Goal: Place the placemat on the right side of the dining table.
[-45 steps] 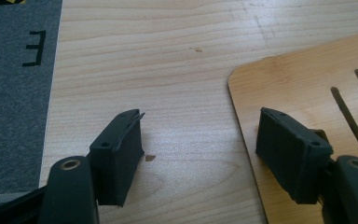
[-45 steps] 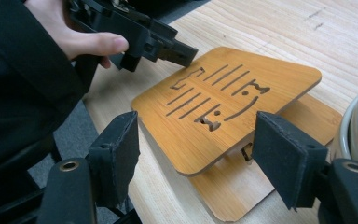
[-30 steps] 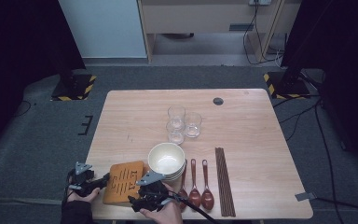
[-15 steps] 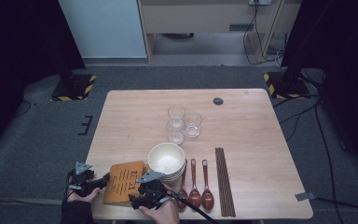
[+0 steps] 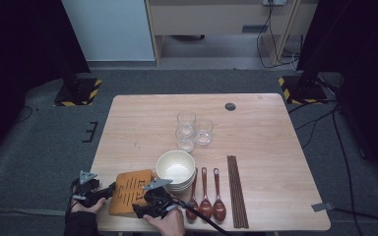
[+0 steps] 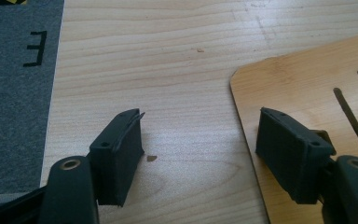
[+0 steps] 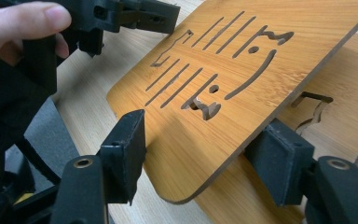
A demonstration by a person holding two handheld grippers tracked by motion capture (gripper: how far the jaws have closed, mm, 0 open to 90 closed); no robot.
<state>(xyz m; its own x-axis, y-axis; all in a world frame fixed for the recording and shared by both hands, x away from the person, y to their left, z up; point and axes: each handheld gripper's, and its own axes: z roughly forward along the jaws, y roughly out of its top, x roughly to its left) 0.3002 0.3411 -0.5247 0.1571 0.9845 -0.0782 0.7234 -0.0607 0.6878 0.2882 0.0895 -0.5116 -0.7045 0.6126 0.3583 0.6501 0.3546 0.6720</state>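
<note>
Right gripper view: right gripper [image 7: 200, 154] jaws closing around lifted bamboo board [image 7: 242, 70] corner; left gripper [image 6: 200, 149] jaws open, straddling board edge.

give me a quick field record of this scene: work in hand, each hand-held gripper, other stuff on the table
work in hand: lifting top bamboo mat off a second mat beneath
mat detail: slotted cut-outs, raised at one edge
left hand-held gripper: open, one jaw over the mat's edge, no grip
right hand-held gripper: jaws just been closing, straddling the raised mat's corner
table: light wood
also there: stacked bowls, three glasses, three spoons, chopsticks
</note>
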